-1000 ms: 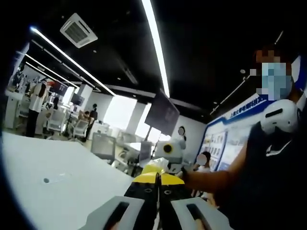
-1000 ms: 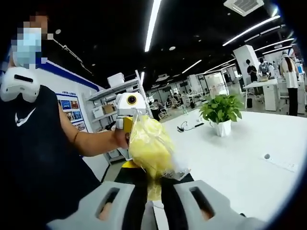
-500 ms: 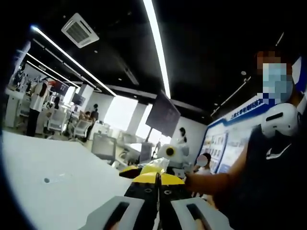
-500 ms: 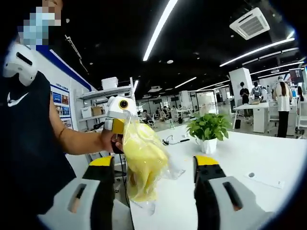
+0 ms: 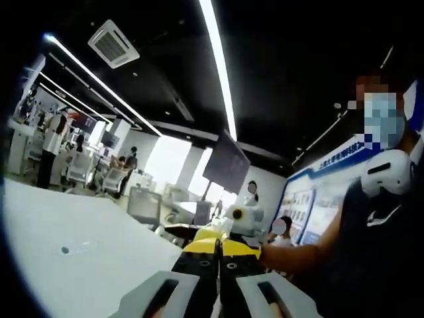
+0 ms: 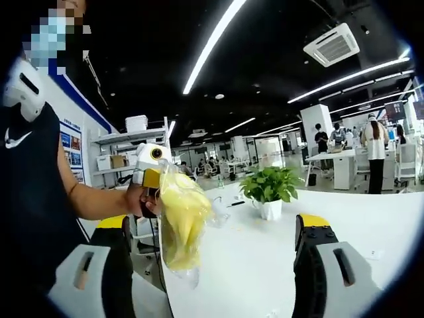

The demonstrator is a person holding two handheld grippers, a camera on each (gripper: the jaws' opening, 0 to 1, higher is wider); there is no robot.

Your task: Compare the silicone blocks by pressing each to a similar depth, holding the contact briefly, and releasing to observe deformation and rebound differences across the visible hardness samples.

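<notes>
A clear plastic bag [image 6: 179, 218] with yellow pieces inside hangs in the air above the edge of a white table [image 6: 265, 265]. In the right gripper view, my left gripper [image 6: 154, 177] comes in from the left in a hand and pinches the bag's top. My right gripper [image 6: 215, 228] is open wide. Its two yellow-tipped jaws stand far apart on either side of the bag and do not touch it. In the left gripper view, my left gripper [image 5: 218, 246] has its jaws pressed together, and a bit of the yellow bag [image 5: 211, 233] shows just beyond the tips.
A potted green plant [image 6: 268, 192] stands on the white table beyond the bag. The person holding the grippers, in a dark sleeveless top [image 6: 26, 199], is close on the left. A shelf unit [image 6: 126, 142] and desks with several people lie farther back. A white tabletop [image 5: 79, 252] spreads left.
My right gripper was shut on the bag's lower end; it has let go and spread wide. The bag now hangs from the left gripper alone.
</notes>
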